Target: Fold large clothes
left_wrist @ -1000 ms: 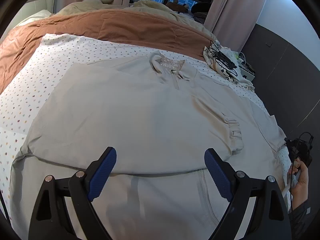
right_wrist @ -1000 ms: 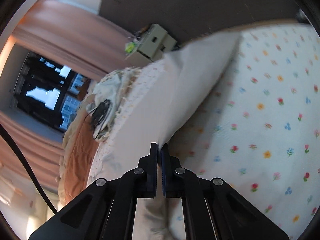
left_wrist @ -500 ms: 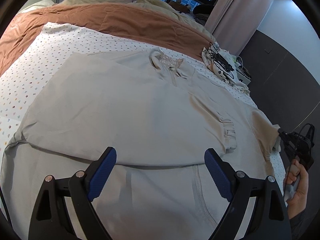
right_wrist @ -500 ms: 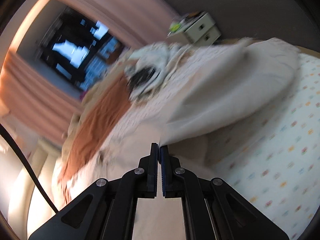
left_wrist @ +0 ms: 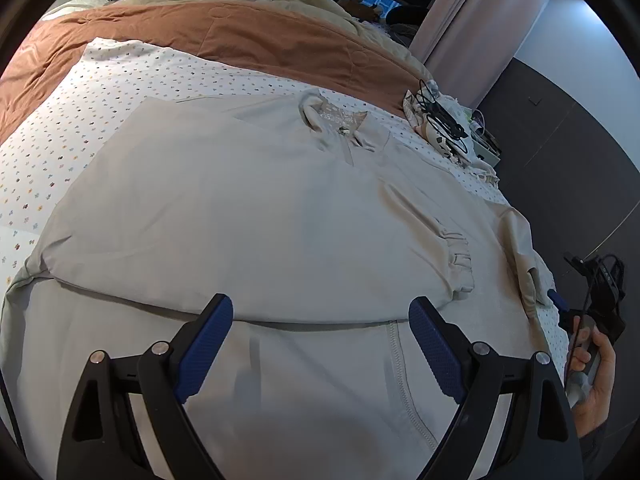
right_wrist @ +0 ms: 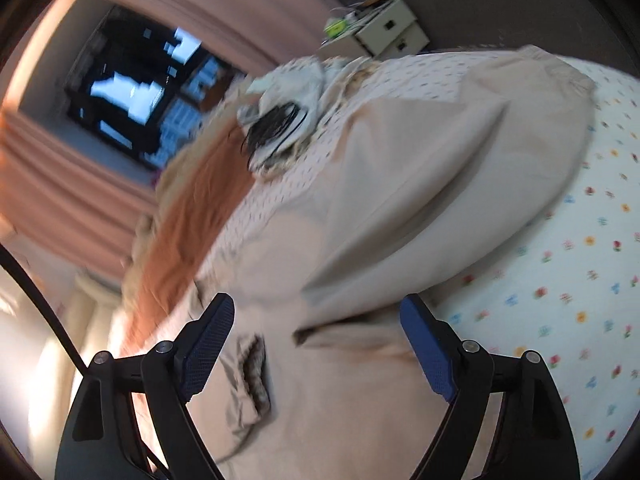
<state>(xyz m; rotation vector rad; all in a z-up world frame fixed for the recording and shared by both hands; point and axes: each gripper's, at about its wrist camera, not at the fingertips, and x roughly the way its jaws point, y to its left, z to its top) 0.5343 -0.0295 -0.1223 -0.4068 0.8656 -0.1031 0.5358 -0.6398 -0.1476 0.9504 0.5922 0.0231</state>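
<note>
A large beige garment (left_wrist: 256,216) lies spread on the bed, collar (left_wrist: 340,124) at the far side, one sleeve with a ruffled cuff (left_wrist: 460,264) folded across the body. My left gripper (left_wrist: 320,344) is open and empty, hovering over the garment's near part. My right gripper (right_wrist: 316,344) is open and empty, just above the folded right sleeve (right_wrist: 420,184); it also shows at the bed's right edge in the left wrist view (left_wrist: 560,308), beside that sleeve (left_wrist: 520,256).
The bed has a white floral sheet (left_wrist: 80,112) and a brown blanket (left_wrist: 240,36) at the far side. A pile of cloth with black cables (left_wrist: 444,128) sits at the far right corner. A dark wall (left_wrist: 568,160) and small drawers (right_wrist: 384,32) stand right of the bed.
My right gripper carried the right sleeve inward over the garment, then opened and let it go. The left gripper stayed open and rose slightly.
</note>
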